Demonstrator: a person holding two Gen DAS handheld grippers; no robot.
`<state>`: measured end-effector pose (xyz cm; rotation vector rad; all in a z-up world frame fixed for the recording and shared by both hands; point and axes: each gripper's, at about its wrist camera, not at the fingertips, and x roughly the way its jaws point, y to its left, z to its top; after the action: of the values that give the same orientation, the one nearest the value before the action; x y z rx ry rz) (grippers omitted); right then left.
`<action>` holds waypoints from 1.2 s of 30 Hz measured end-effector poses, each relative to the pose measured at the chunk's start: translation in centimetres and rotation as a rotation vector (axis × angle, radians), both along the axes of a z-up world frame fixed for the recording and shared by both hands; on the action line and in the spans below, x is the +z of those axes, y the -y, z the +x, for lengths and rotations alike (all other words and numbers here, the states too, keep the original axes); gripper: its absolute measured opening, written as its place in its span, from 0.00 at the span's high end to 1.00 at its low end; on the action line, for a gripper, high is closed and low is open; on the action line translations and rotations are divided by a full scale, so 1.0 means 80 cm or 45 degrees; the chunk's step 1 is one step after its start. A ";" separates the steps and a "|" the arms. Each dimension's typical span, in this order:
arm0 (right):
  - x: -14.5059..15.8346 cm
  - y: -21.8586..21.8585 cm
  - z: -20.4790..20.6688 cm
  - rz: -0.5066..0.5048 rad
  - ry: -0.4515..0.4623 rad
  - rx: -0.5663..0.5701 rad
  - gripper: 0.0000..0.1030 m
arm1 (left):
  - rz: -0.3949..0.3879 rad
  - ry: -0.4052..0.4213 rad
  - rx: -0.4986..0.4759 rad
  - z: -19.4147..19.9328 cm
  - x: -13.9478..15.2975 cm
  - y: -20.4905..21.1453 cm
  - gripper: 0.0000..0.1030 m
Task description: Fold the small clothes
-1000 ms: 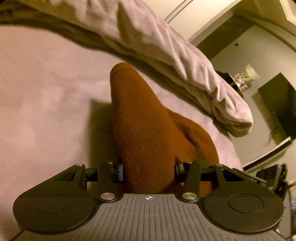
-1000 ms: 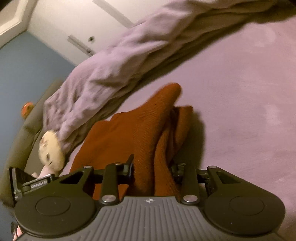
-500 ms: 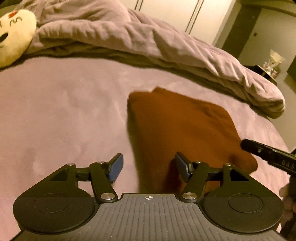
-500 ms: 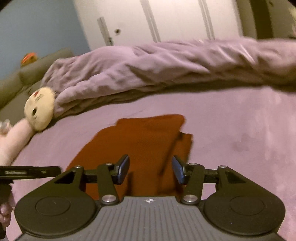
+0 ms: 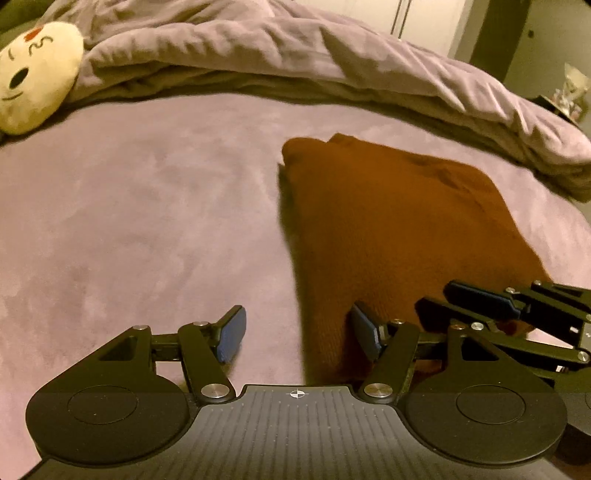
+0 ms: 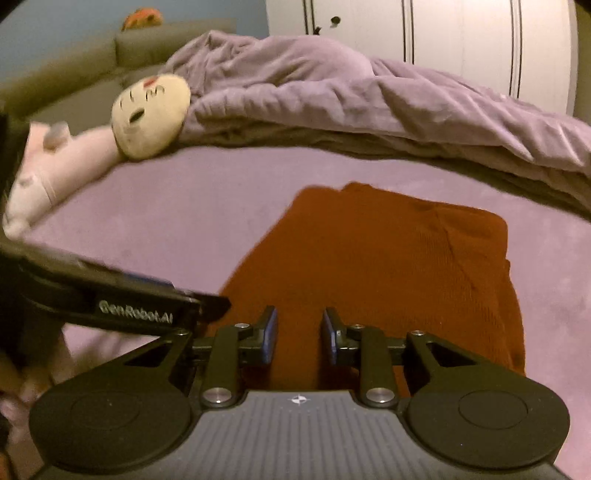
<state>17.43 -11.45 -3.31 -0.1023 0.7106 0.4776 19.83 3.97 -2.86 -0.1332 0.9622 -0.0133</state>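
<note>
Since a second ago both grippers have let go of the rust-brown garment (image 5: pixel 391 221): then each held a raised fold of it between its pads, now it lies flat on the bed and neither tool grips it.

Nearest, in the left wrist view: left gripper (image 5: pixel 298 334), jaws spread wide and opening. The left edge of the garment lies in the gap below them; neither blue pad presses on it. One pad stands over bare mauve sheet (image 5: pixel 129 221), the other over the cloth's near corner. The right gripper's fingers (image 5: pixel 480 299) reach in from the right edge, low over the garment's near right corner.

Right wrist view: right gripper (image 6: pixel 299 332), jaws narrow and closing, pads apart. Brown cloth shows in the gap, but lies beneath them; no pinch visible. The left gripper's black arm crosses in from the left, blurred, its tip at the garment's near left edge.

Middle ground: garment folded into a rough rectangle, ribbed knit, flat on the sheet, with a seam or crease running down its right part. A rounded fold sticks out at its far left corner.

Further back: rumpled grey-lilac duvet (image 6: pixel 369 99) banked across the bed, just beyond the garment, not touching it. To the far left, a cream plush head (image 6: pixel 151 114) with a drawn face, tucked against the duvet's end; pale pink plush body beside it.

Beyond: white wardrobe doors (image 6: pixel 461 33).
</note>
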 end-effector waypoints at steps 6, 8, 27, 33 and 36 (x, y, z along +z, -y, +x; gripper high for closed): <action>-0.022 0.008 0.003 -0.006 0.021 0.017 0.75 | 0.023 0.010 0.013 0.003 -0.012 0.003 0.29; -0.026 0.012 0.004 0.012 0.024 0.016 0.75 | 0.001 -0.008 0.040 0.006 -0.012 -0.001 0.26; -0.019 0.100 0.005 -0.106 -0.057 -0.365 0.66 | 0.065 -0.054 0.043 -0.001 0.007 0.012 0.19; -0.025 0.095 0.013 -0.149 -0.067 -0.341 0.60 | 0.172 -0.044 0.039 0.001 -0.002 0.027 0.10; -0.021 0.096 0.018 -0.159 -0.098 -0.345 0.58 | 0.196 -0.048 0.072 -0.002 0.002 0.026 0.05</action>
<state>18.85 -19.11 -4.99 -0.1032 0.8160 0.1786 19.64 1.86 -2.72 -0.0188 0.9928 0.1150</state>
